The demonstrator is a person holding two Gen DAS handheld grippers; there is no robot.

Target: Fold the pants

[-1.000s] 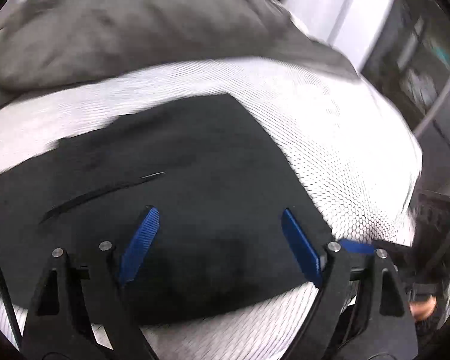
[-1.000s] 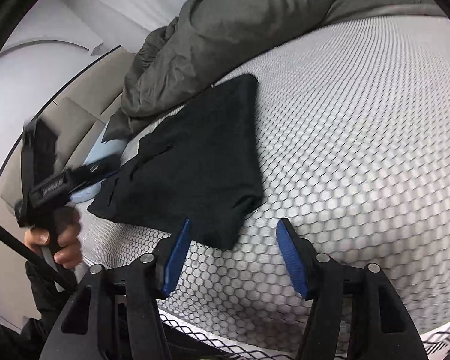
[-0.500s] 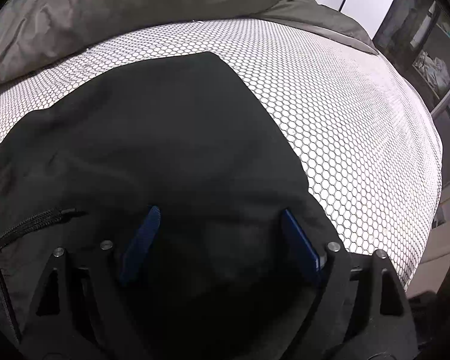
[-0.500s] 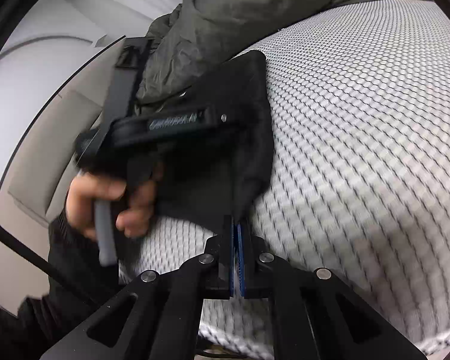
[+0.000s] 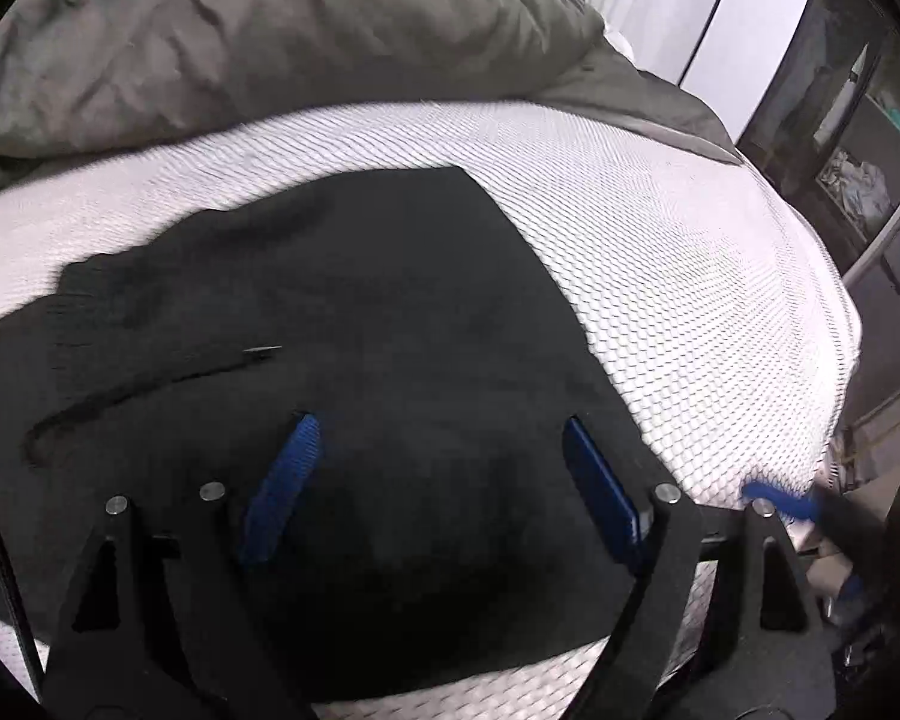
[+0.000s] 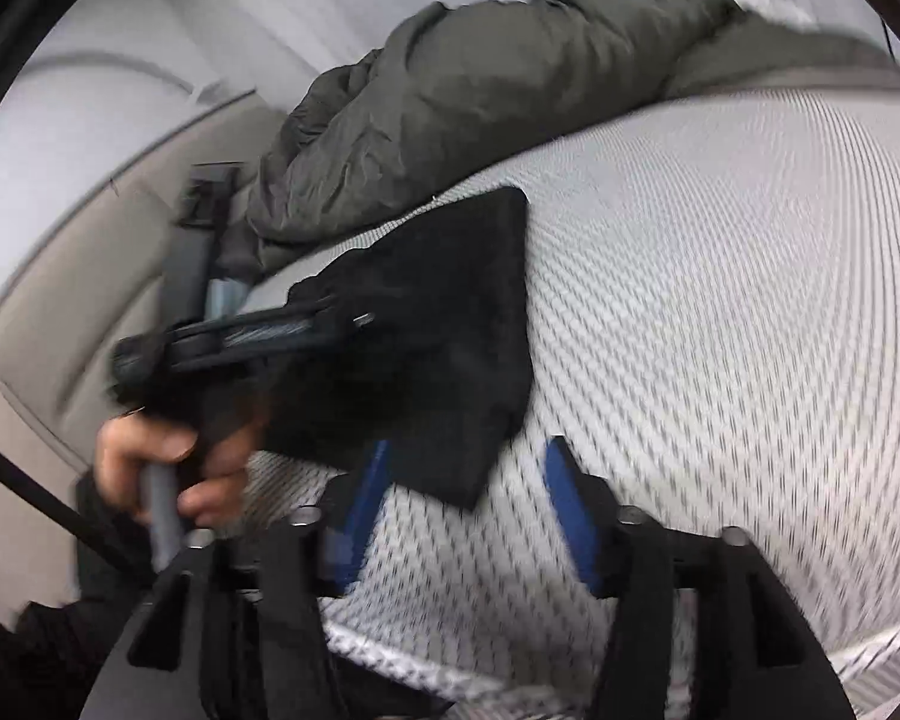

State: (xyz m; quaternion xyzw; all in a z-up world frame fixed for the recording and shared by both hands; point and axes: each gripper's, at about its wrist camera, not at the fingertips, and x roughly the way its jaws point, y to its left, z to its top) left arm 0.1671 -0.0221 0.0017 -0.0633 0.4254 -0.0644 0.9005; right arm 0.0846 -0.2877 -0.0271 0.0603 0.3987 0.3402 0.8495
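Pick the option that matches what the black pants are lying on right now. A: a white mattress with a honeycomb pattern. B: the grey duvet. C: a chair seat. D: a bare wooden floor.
A: the black pants lie flat on the white honeycomb-patterned mattress, with the grey duvet bunched up behind them, apart from the fabric.

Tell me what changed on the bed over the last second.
The right gripper clamped its jaws shut at the near corner of the folded black pants, then the jaws have just been opening, with only that corner's tip between them. The left gripper stayed open over the pants; the grey duvet did not move.
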